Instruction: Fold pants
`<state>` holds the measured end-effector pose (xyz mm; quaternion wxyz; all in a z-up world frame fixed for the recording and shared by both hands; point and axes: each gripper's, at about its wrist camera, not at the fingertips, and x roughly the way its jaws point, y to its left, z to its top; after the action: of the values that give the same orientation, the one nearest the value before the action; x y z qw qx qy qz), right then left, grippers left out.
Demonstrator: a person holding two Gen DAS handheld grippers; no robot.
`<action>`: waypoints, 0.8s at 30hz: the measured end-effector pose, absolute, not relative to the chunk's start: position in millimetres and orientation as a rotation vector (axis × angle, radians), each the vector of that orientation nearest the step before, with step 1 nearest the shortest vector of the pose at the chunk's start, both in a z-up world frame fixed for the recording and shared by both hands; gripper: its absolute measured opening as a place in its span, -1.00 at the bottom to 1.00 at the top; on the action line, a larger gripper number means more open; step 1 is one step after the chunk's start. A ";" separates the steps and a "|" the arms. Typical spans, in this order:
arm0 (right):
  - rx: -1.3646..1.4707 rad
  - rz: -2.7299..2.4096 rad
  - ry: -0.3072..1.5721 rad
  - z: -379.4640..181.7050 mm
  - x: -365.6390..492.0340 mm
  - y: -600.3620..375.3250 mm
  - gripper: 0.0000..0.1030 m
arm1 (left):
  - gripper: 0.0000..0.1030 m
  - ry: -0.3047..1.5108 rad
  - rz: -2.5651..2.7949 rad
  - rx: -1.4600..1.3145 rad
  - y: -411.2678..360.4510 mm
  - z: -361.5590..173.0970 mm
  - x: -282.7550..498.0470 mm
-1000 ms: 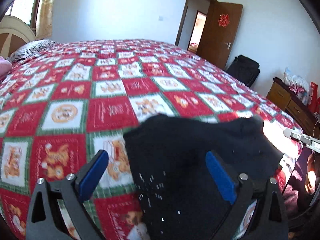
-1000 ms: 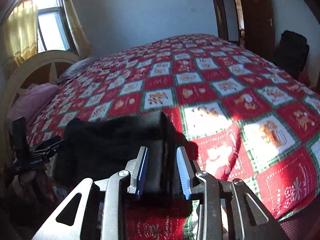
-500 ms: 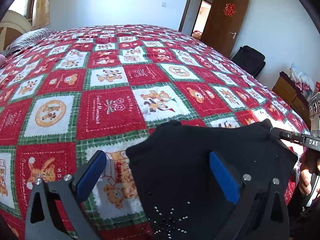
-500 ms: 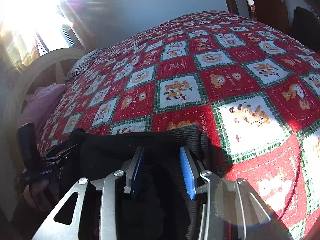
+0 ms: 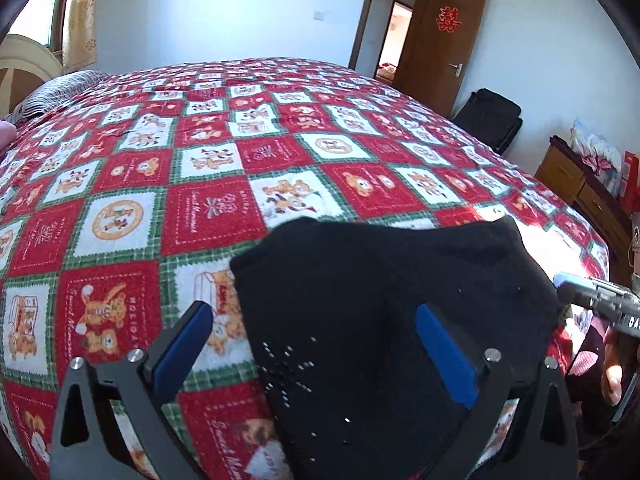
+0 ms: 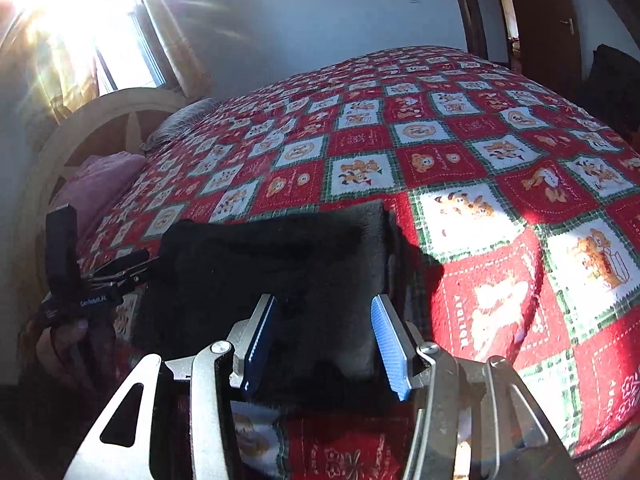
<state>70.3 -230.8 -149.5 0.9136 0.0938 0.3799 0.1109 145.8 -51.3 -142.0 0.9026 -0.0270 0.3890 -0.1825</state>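
Pants: black pants (image 5: 384, 320) folded, lying at bed (image 5: 224, 184) edge.
Left hand-held gripper (image 5: 316, 344): jaws wide apart, straddling the fabric.
Right hand-held gripper (image 6: 324, 336): jaws just opening, fabric between, unclamped.
Left view only: wooden dresser (image 5: 580, 188).
Right view only: headboard (image 6: 92, 128).

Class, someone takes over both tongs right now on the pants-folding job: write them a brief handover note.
Left tongs: open wide, black pants between the fingers, pads not pressing.
Right tongs: have just been opening; the cloth lies between the blue pads, which look clear of it.
Pants: a folded black bundle at the near edge of the red patchwork bedspread, with the two tongs at opposite ends.
Done: pants appear folded and laid down.
Left: draw both tongs clear, then check the bundle is tidy; another fold may be needed.
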 end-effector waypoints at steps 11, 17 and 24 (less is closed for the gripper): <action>0.146 0.222 0.815 -167.2 70.3 -231.9 -0.01 | 1.00 0.858 -0.390 -0.057 -56.9 -163.5 146.4; 0.222 0.194 0.755 -147.0 67.3 -251.5 -0.01 | 1.00 0.856 -0.392 -0.069 -54.2 -163.8 142.1; 0.302 0.145 0.759 -147.1 83.2 -272.5 0.00 | 1.00 0.852 -0.383 -0.049 -58.1 -164.7 141.8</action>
<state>83.2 -272.5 -147.1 0.9152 0.1467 0.3685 0.0706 141.8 -58.1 -164.7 0.8925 -0.0234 0.4108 -0.1846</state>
